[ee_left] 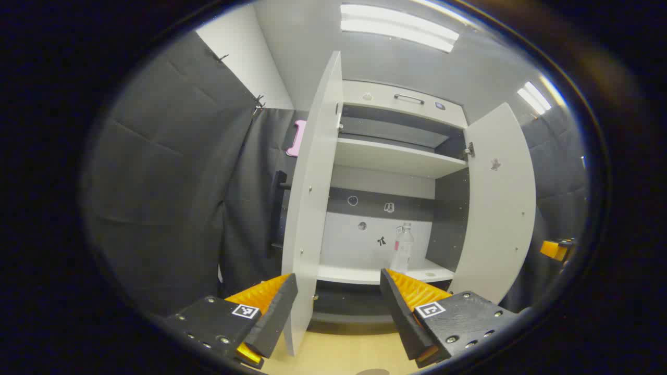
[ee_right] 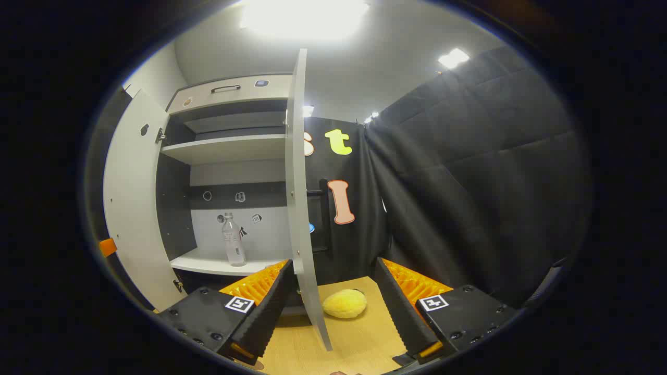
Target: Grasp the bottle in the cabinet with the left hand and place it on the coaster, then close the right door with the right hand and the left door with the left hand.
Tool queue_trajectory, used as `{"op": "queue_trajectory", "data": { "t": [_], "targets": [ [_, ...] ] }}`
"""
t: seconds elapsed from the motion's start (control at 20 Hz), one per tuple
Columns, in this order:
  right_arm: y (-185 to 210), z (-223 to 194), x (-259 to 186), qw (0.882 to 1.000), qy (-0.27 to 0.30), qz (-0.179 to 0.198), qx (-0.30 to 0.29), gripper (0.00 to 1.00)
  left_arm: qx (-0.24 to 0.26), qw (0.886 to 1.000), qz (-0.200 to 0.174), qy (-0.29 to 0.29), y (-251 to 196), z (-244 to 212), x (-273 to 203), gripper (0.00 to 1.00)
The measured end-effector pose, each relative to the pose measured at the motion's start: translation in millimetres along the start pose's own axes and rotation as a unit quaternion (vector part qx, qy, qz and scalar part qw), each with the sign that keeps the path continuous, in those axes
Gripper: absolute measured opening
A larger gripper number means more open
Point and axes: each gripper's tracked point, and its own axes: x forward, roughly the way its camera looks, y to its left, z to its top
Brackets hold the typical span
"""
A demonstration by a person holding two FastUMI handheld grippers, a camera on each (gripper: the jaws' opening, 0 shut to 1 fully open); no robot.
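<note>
A clear plastic bottle (ee_left: pixel 402 249) stands upright on the white cabinet's lower shelf (ee_left: pixel 359 273), towards its right side. Both doors hang wide open. In the left gripper view the left door (ee_left: pixel 311 208) is edge-on just beyond my left gripper (ee_left: pixel 338 307), which is open and holds nothing. The right door (ee_left: pixel 501 208) swings out on the right. In the right gripper view the bottle (ee_right: pixel 233 240) is far off to the left. The right door (ee_right: pixel 301 198) stands edge-on ahead of my right gripper (ee_right: pixel 331 307), which is open and holds nothing.
A yellow lemon-like object (ee_right: pixel 344 303) lies on the wooden tabletop (ee_right: pixel 365 338) just right of the right door's lower edge. Black cloth walls close in both sides. An upper shelf (ee_left: pixel 396 159) and a top drawer with a handle (ee_left: pixel 409 98) sit above the bottle.
</note>
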Motion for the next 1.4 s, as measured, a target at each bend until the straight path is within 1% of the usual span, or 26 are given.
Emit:
{"op": "queue_trajectory", "data": {
  "t": [0.15,0.2,0.3,0.6,0.65,0.7,0.8,0.85,0.9,0.95,1.15,1.4],
  "targets": [
    [0.0,-0.2,-2.5,1.0,-0.002,0.0,-0.001,0.99,0.007,1.0,-0.002,0.003,-1.2,-0.5,-2.8,0.98],
    [-0.9,-0.9,-3.7,1.0,-0.003,0.0,-0.003,0.99,0.007,1.0,-0.001,0.004,-1.2,-2.2,-4.2,0.93],
    [-0.7,-0.6,-4.0,1.0,-0.002,0.0,-0.001,0.99,0.008,1.0,0.0,0.005,-2.2,-2.5,-5.0,0.92],
    [-2.5,-0.7,-3.5,1.0,-0.001,0.002,-0.001,0.99,0.021,1.0,0.001,0.009,-1.6,-5.3,-10.3,0.93],
    [-3.0,-0.3,-3.1,1.0,-0.001,0.001,0.0,0.99,0.021,1.0,0.0,0.01,-2.3,-5.7,-11.1,0.98],
    [-4.0,-0.4,-2.8,1.0,-0.001,0.0,0.001,0.99,0.02,1.0,-0.001,0.011,-3.9,-6.3,-12.1,0.93],
    [-7.0,2.4,-2.9,1.0,-0.002,-0.004,0.002,0.99,0.022,1.0,-0.005,0.012,-7.8,-5.9,-9.7,0.93],
    [-10.4,4.6,-2.2,1.0,-0.005,-0.007,0.001,0.99,0.025,1.0,-0.011,0.012,-11.2,-4.8,-9.2,0.93],
    [-14.0,6.4,-1.7,1.0,-0.007,-0.011,-0.001,0.99,0.027,0.999,-0.017,0.011,-15.9,-4.6,-8.1,0.98],
    [-18.3,8.7,-0.6,1.0,-0.008,-0.016,-0.002,0.99,0.029,0.999,-0.024,0.012,-21.3,-5.4,-4.5,0.93],
    [-40.7,16.4,2.2,0.999,-0.011,-0.044,0.001,0.99,0.028,0.998,-0.053,0.021,-47.8,-9.6,14.6,0.92],
    [-76.8,25.3,8.2,0.996,-0.02,-0.09,-0.012,0.99,0.025,0.994,-0.098,0.028,-89.3,-16.2,56.1,0.92]
  ]
}}
